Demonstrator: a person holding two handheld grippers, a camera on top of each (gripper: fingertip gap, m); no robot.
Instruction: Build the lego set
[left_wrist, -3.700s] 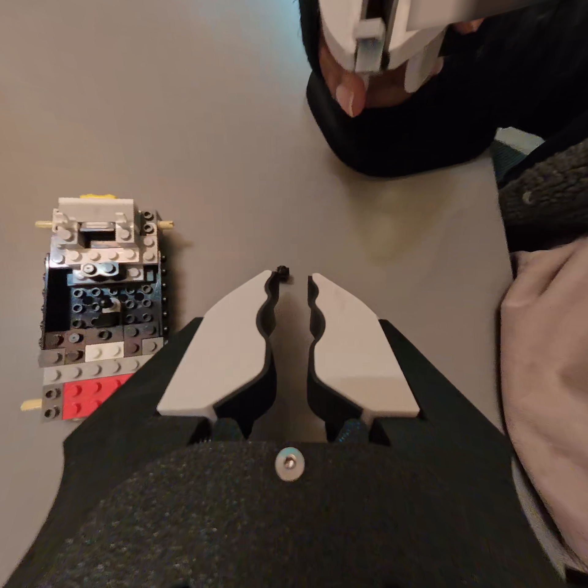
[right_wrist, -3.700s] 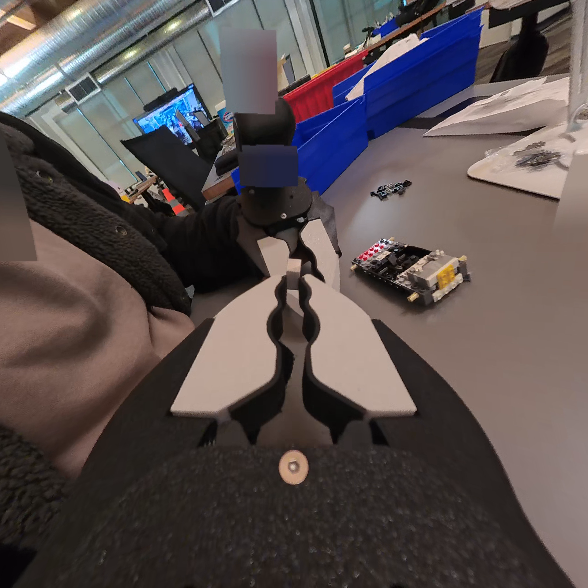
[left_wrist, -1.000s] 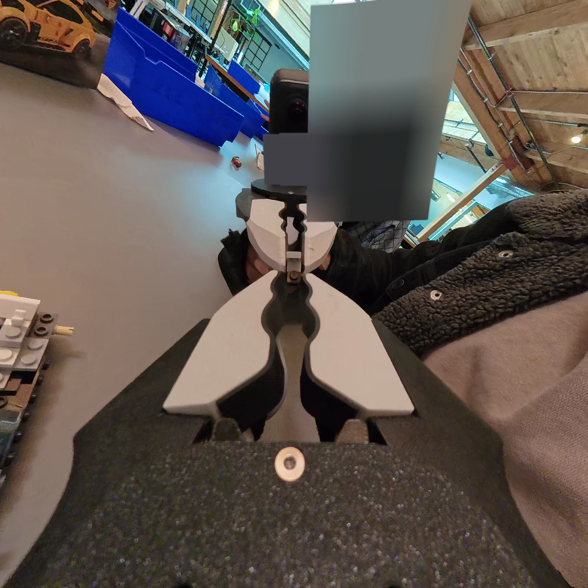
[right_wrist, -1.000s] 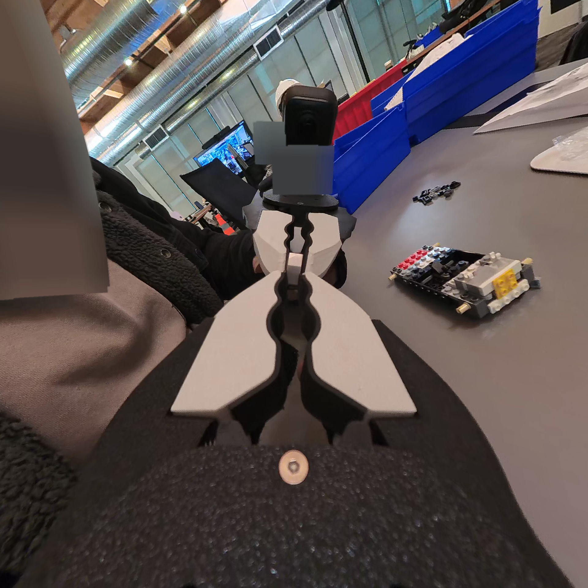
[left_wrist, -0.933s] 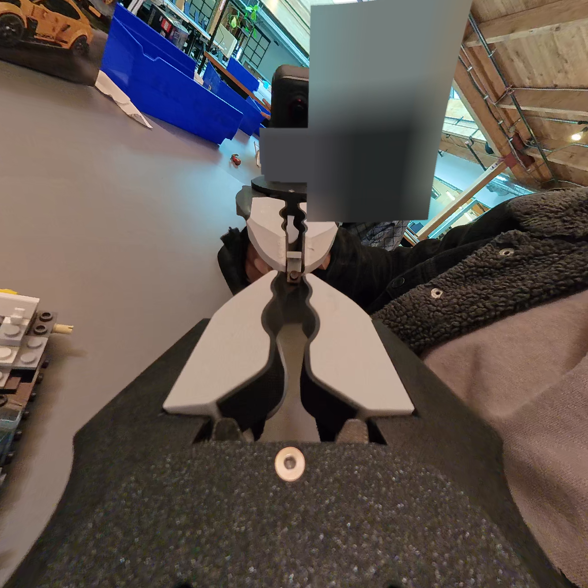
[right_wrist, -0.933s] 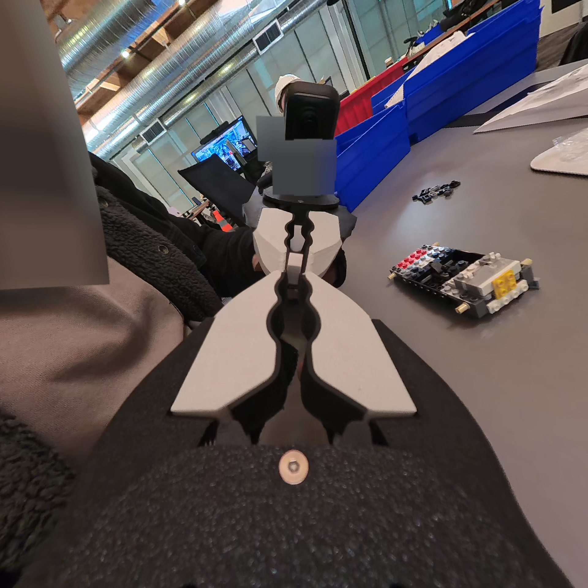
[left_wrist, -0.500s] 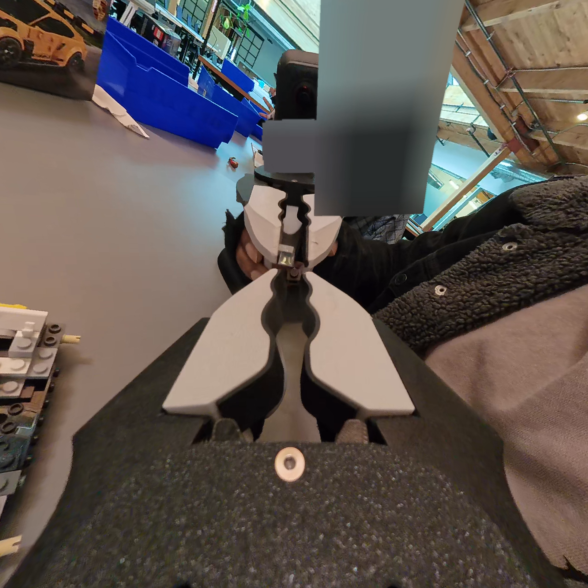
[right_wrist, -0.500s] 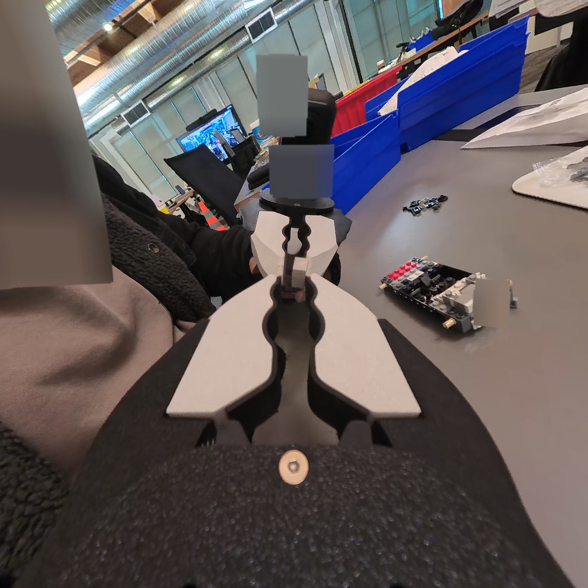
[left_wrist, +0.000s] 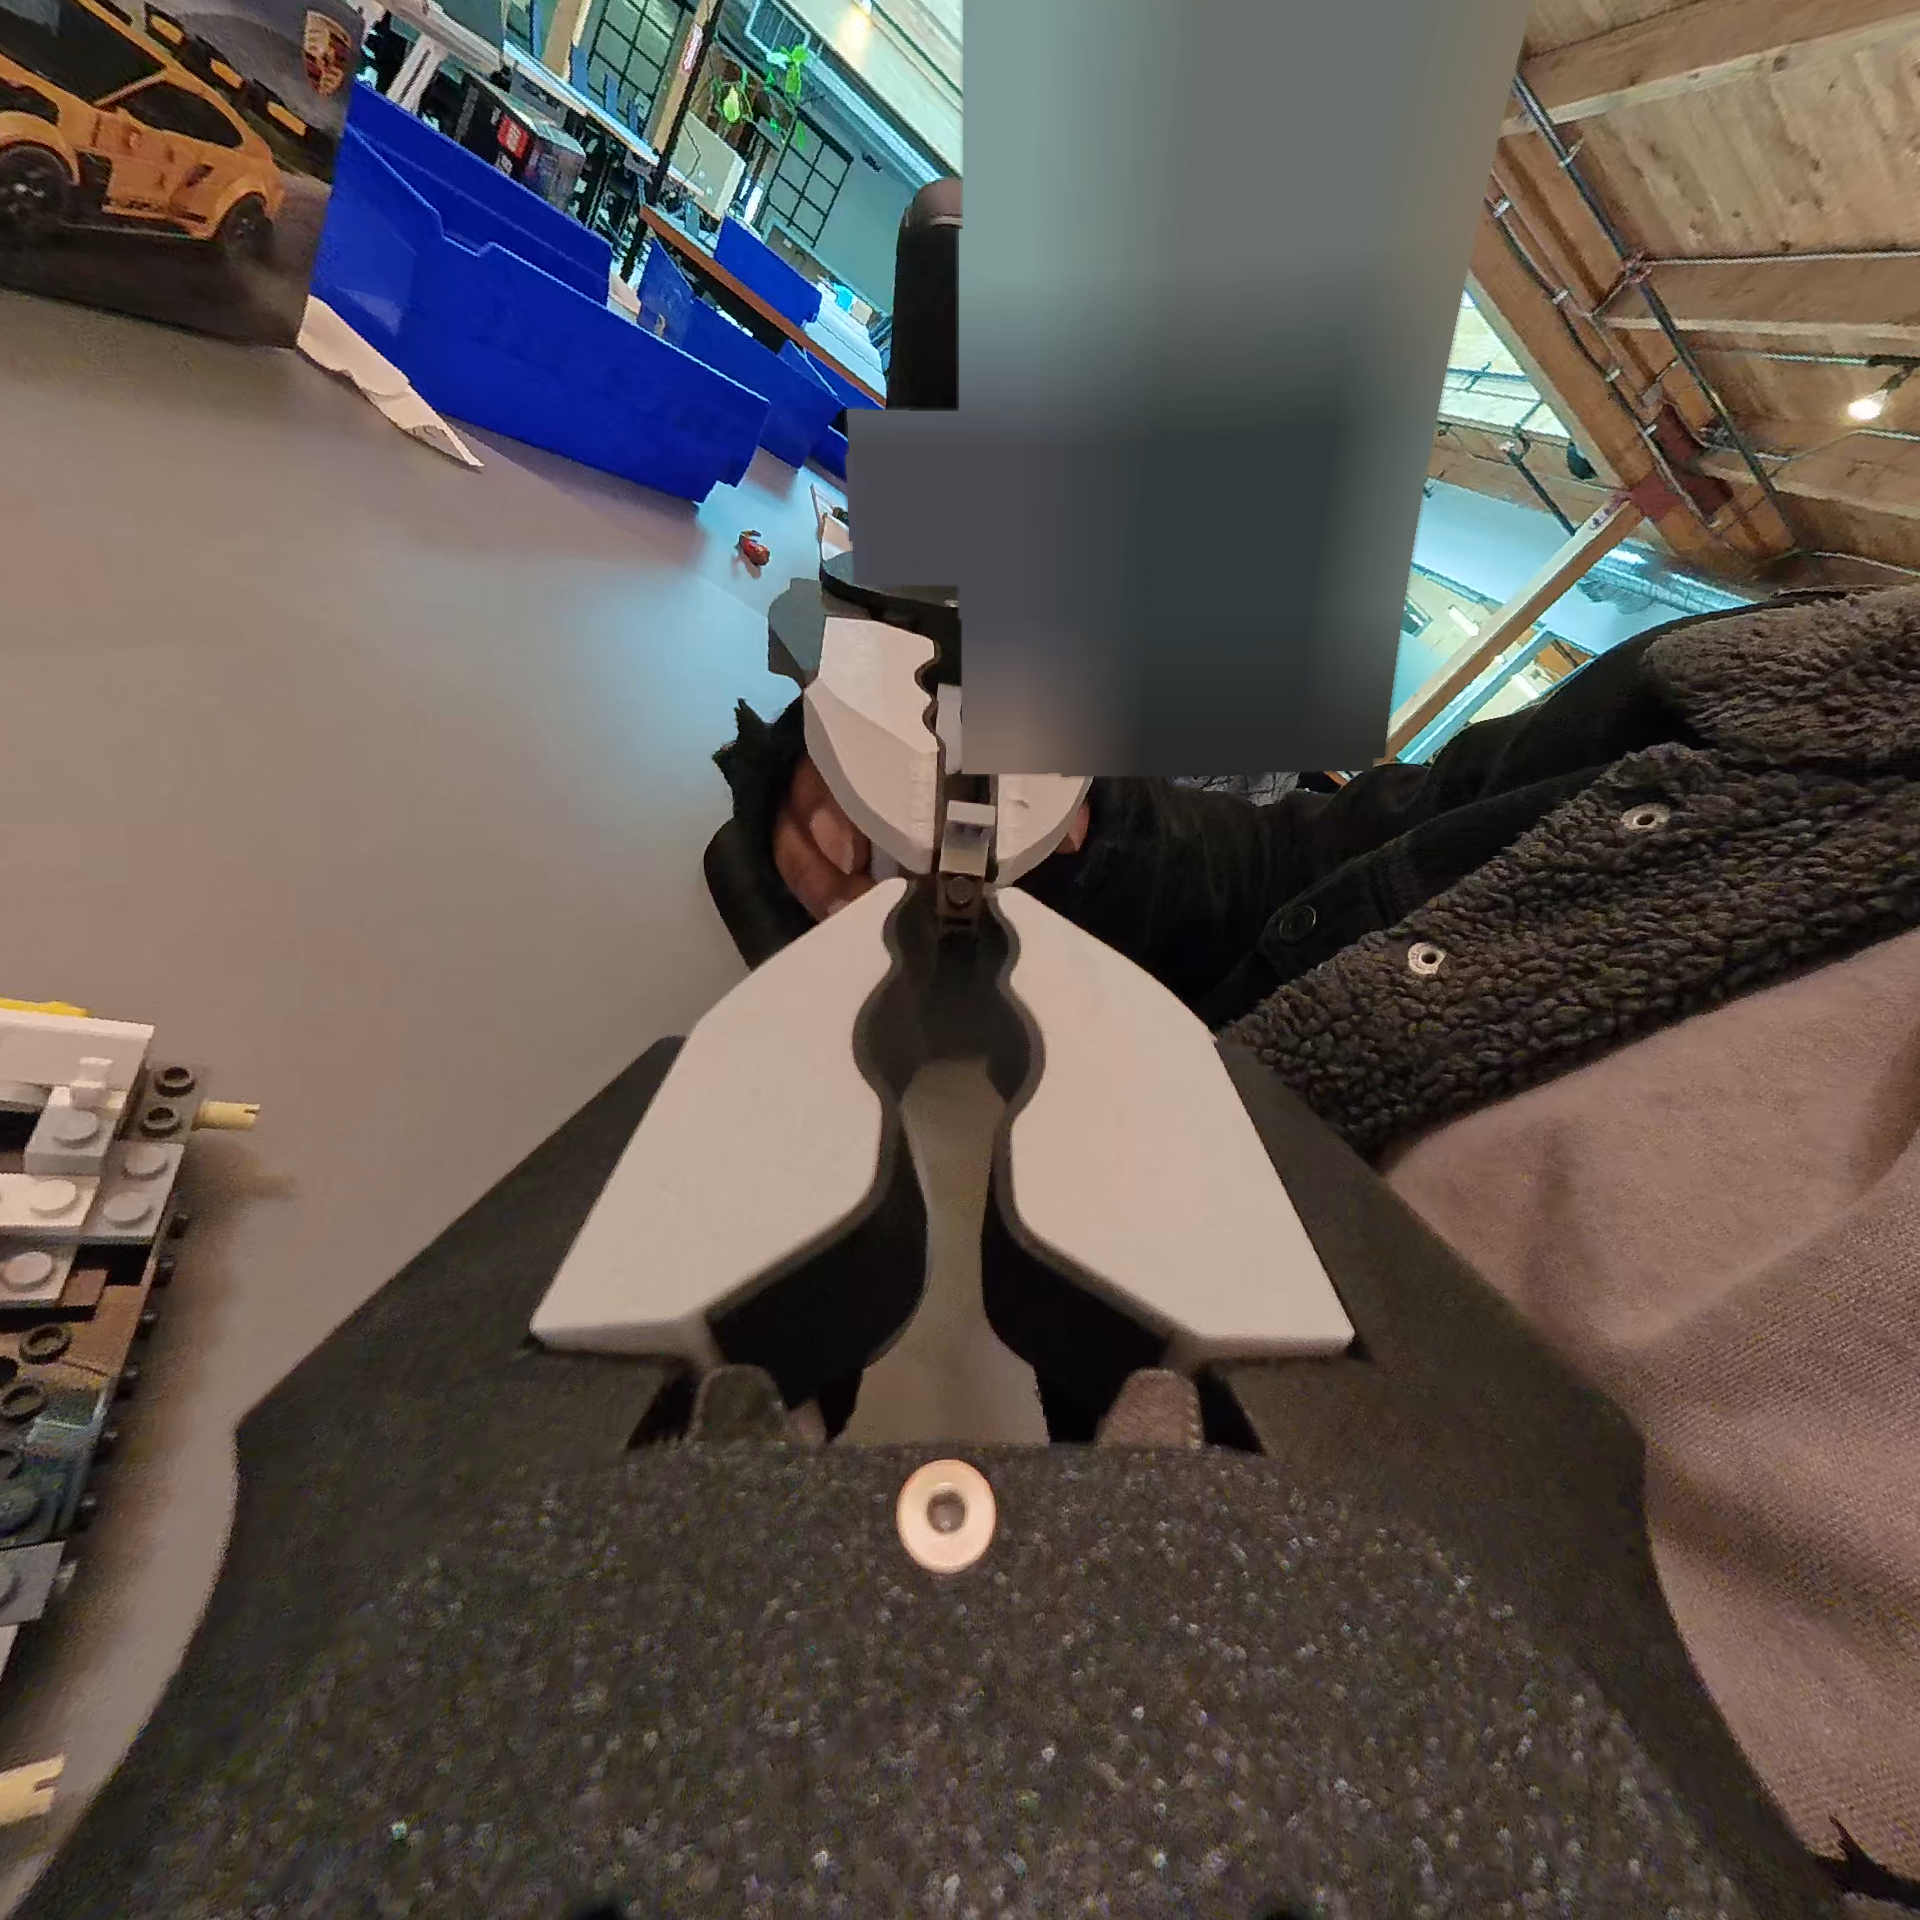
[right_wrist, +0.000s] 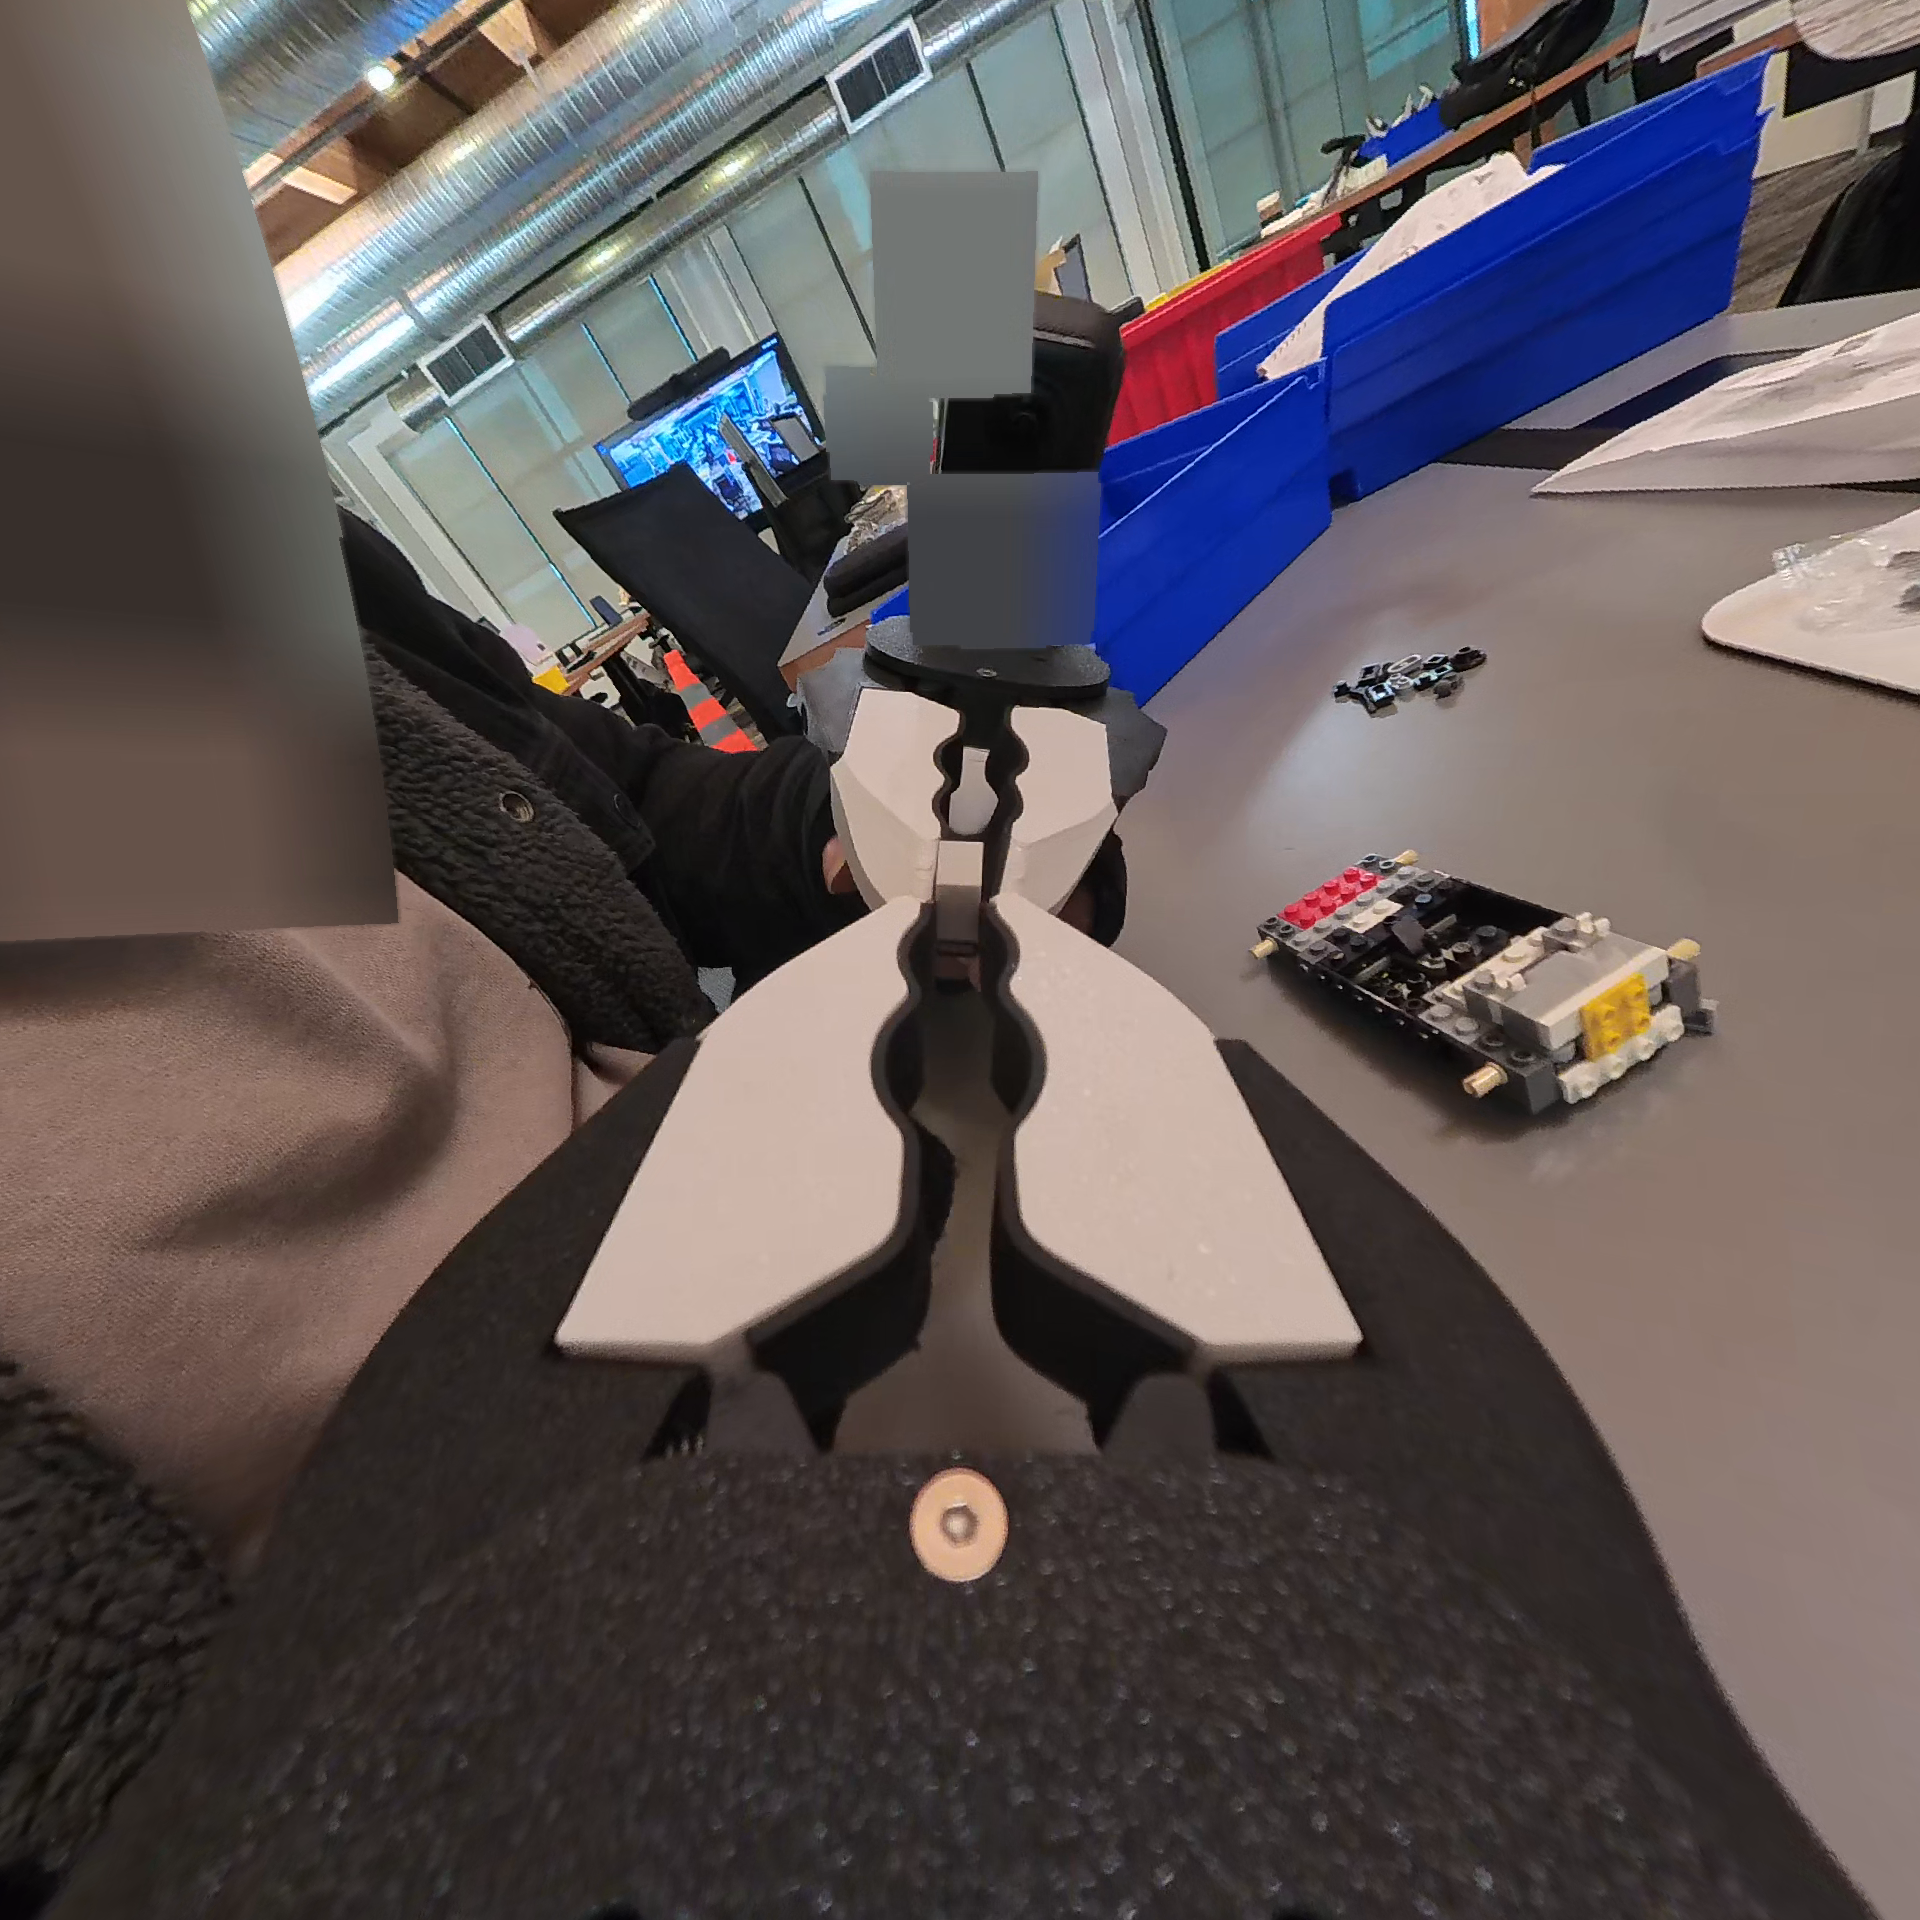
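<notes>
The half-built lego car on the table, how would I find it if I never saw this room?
Look at the grey table, in front of the blue bins. The half-built lego car lies flat there, near a pile of small black pieces. Only it has red studs at one end and a yellow brick at the other.

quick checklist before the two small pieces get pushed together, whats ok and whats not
1. Left gripper shut on the small dark piece: ok.
2. Right gripper shut on the light grey piece: ok.
3. Two pieces lined up tip to tip, in the air between the grippers: ok in both views.
4. Pieces already clicked together: cannot tell, the joint is too small to see.
5. Lego car base lying apart from the grippers on the table: ok.
6. Loose black parts clear of the work: ok.
</notes>
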